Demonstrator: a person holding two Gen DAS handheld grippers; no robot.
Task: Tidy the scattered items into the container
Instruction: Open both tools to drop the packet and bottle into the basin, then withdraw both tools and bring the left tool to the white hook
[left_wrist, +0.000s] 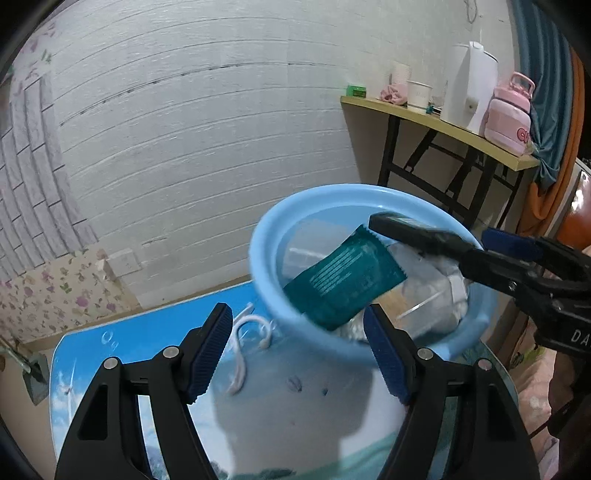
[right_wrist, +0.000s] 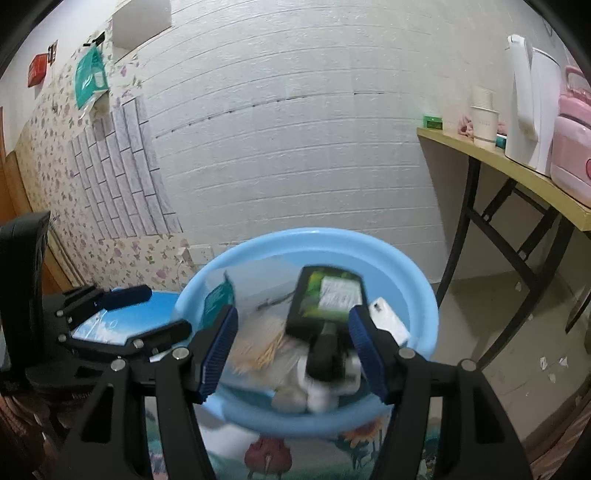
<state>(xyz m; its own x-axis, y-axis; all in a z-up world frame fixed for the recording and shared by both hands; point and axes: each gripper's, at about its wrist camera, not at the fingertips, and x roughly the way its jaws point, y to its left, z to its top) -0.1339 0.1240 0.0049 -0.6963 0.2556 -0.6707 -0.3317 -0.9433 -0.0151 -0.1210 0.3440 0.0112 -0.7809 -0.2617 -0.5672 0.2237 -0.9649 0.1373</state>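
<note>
One light blue basin sits on the picture-printed counter, its contents jumbled.

Counted inside: one teal sachet leaning on the near-left wall; one black-and-green packet, tilted and motion-blurred, above the middle; one white slab-shaped thing at the right wall; one bundle of pale wooden sticks in clear wrap; some white rounded pieces at the near wall, count unclear through the blur.

Outside the basin: one white cord, looped, lying on the counter just left of it.

Two grippers. Left gripper: jaws apart, nothing between them, tips at the basin's near rim. Right gripper: jaws apart over the basin, pads clear of the packet ahead.

One side table stands by the wall.
</note>
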